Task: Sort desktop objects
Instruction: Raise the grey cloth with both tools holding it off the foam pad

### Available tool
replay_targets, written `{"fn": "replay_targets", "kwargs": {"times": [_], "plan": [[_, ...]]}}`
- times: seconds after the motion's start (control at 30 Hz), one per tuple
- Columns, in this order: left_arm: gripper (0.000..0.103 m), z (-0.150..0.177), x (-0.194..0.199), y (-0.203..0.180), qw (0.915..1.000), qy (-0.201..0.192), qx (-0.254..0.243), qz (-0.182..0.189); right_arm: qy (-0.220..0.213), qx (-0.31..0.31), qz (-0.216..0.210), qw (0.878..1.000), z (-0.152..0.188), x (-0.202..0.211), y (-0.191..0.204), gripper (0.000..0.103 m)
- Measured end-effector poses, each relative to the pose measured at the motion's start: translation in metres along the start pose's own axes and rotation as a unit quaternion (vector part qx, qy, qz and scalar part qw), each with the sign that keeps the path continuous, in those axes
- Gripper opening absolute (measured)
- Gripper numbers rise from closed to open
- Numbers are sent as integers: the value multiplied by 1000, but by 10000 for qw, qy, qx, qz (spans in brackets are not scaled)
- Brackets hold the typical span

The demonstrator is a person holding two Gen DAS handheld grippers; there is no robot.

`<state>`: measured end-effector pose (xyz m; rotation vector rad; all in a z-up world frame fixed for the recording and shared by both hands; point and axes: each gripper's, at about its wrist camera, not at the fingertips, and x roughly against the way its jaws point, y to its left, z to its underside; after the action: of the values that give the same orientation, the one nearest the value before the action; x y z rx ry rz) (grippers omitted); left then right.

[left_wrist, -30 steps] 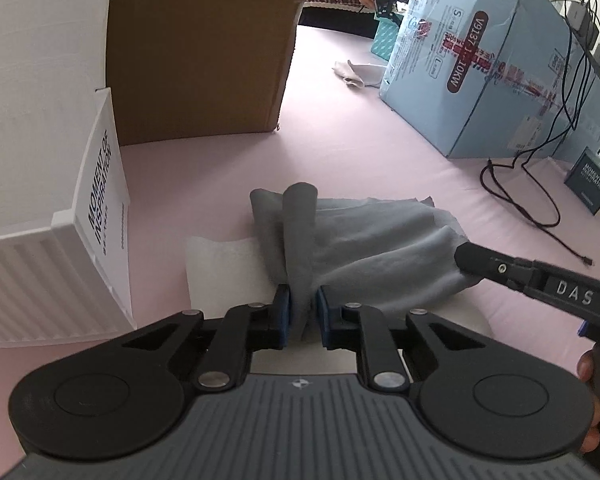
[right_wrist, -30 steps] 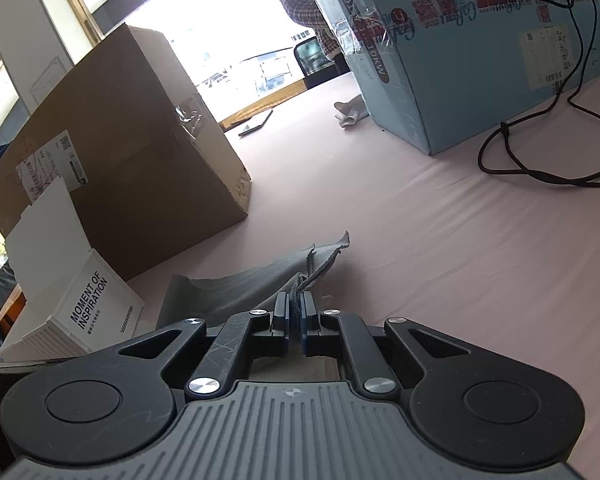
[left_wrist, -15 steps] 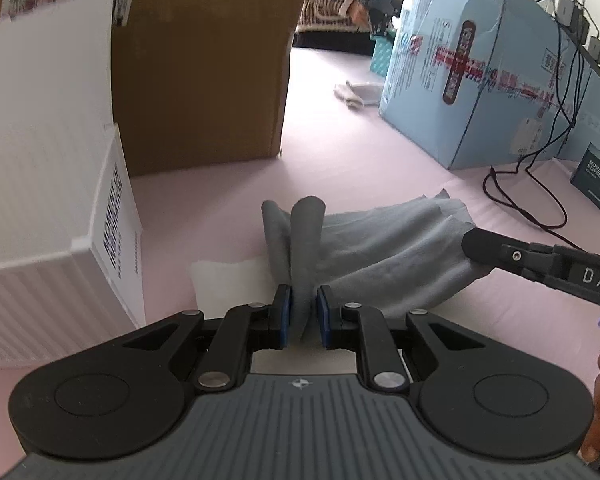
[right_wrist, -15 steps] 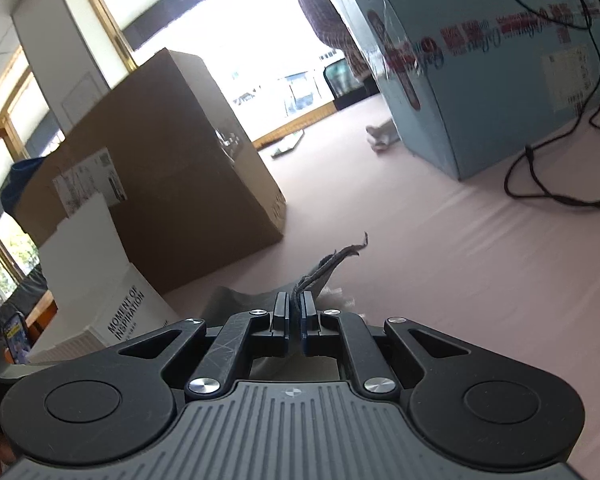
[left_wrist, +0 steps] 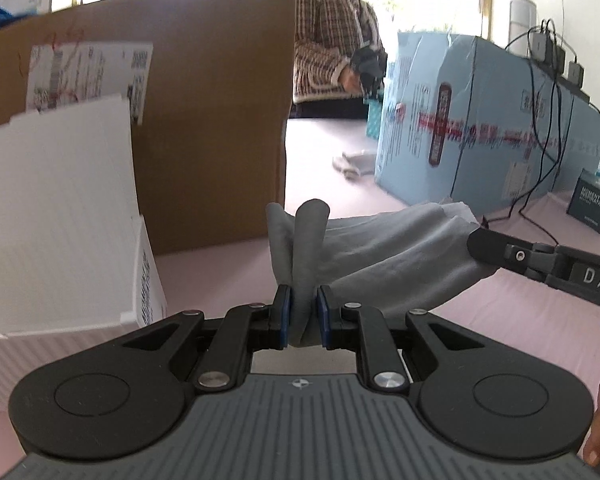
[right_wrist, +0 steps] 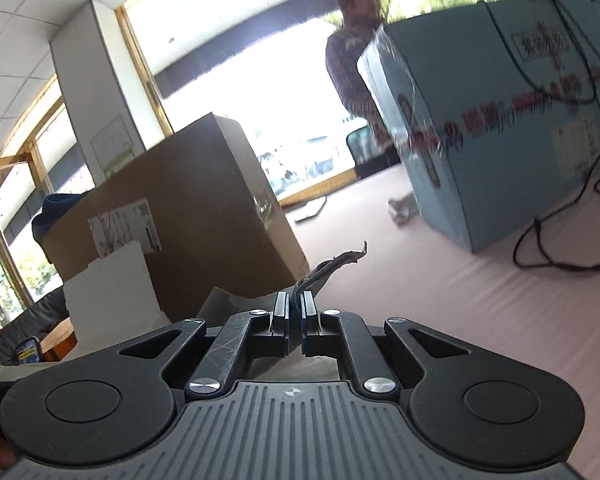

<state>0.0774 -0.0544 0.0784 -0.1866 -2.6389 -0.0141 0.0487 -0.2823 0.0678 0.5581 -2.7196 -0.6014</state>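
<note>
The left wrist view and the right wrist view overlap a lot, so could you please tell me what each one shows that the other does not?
Only the left wrist view shows the grey cloth stretched between both grippers, the right hand-held gripper from the side, and a small dark box. Only the right wrist view shows the ceiling, the white pillar and the window frames. Both show the left hand-held gripper or its own fingers shut on cloth, the brown cardboard box, the blue box, the black cables and the pink table.
</note>
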Motion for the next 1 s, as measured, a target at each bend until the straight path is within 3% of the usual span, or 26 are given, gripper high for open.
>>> {"fn": "replay_targets", "kwargs": {"times": [0.6,1.0], "plan": [[9,-21,49,-9,9938,-1078,-277,-68,-1320,251,-322,9904,-12,40,30,5],[8,-34,87,16,9864,-1606,-261,-218,-1620,640,-679,9824,-18,45,78,5]]}}
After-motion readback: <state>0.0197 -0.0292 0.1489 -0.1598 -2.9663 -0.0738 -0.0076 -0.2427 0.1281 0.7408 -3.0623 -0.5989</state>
